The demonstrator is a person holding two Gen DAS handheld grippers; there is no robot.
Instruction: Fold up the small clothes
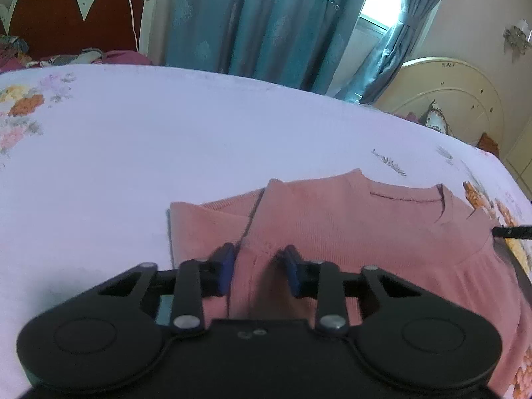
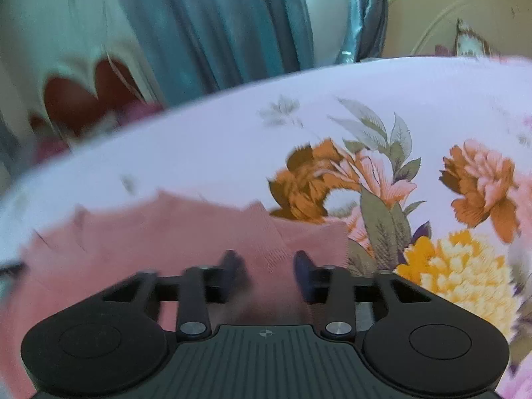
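Two tongs hover over a pink sweater (image 1: 349, 222) lying flat on the flowered bed (image 1: 166, 133). Left tongs (image 1: 257, 266) stand partly open astride a raised fold. Right tongs (image 2: 267, 272) gape partly open above the cloth, gripping nothing.

Pink knit top (image 1: 349, 219): uniform dusty salmon, fine ribbed texture, same tone at neckband; darker line along the neck seam.
Bedsheet (image 1: 186, 133): pale lilac-white ground, printed with floral clusters in orange-brown, soft pink and yellow, with grey-green leaves (image 2: 379, 219); large yellow bloom (image 2: 459, 272) beside orange ones.
Curtains (image 1: 252, 16): teal blue, faint tone-on-tone diamond motifs.
Headboard (image 1: 66, 13): deep red panels, white scalloped frame.
Second headboard (image 1: 442, 89): cream, rounded.
Left gripper (image 1: 257, 259): matte black body, dark blue pads (image 1: 227, 259), silver pivot pins.
Right gripper (image 2: 267, 266): black, ribbed grey-black housing, dark blue pads (image 2: 302, 266).
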